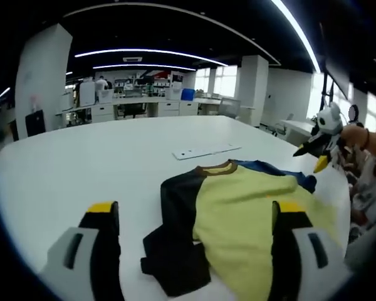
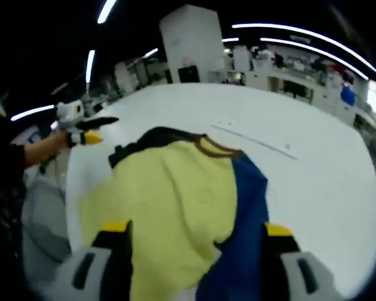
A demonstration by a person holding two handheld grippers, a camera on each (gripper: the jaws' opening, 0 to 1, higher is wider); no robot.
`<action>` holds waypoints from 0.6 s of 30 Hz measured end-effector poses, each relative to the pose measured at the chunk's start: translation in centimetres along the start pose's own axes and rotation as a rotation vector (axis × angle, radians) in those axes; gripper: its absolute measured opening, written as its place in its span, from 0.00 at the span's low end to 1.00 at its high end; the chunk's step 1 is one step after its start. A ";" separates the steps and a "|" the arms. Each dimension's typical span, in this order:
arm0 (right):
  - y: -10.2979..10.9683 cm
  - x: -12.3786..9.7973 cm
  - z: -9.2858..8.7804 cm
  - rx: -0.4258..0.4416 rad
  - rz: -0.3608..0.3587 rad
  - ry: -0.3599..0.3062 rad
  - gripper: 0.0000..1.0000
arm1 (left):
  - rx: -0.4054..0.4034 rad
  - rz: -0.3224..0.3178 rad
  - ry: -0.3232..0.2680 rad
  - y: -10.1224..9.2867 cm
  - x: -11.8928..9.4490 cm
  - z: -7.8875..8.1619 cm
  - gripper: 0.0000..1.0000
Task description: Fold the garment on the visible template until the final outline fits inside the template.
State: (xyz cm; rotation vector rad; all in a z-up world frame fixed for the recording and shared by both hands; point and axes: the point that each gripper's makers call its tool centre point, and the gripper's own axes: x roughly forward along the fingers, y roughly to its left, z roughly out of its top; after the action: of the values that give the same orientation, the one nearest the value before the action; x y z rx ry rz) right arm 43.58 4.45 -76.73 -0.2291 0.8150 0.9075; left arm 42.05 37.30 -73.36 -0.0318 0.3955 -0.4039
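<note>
The shirt [image 1: 250,213] lies flat on the white tabletop [image 1: 81,163] — collar toward upper frame, long axis running away from both spread, empty hand-held grippers [image 1: 194,216] [image 2: 194,235].

The shirt [image 1: 238,226] lies spread on the tabletop [image 1: 100,163] near its edge on my side, collar toward the far side. Beyond the collar, apart from the shirt, a flat strip [image 1: 205,151] lies on the tabletop. My two hand-held grippers [image 1: 194,251] [image 2: 194,257] hover at that near edge, over the shirt.
</note>
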 end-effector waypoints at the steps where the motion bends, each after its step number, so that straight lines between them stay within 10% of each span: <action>1: 0.1 -0.1 -0.4 -0.010 0.003 0.010 0.81 | 0.001 -0.003 0.000 -0.2 -0.4 -0.2 0.99; 18: -0.6 -0.8 -7.1 -0.071 0.008 0.184 0.42 | 0.053 -0.027 0.006 -4.0 -5.0 -1.8 0.95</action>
State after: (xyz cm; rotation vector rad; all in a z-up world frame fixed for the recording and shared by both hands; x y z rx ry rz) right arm 39.95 0.05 -81.11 -0.3758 0.9544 0.9329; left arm 35.62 35.69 -72.78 0.0158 0.3903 -0.4411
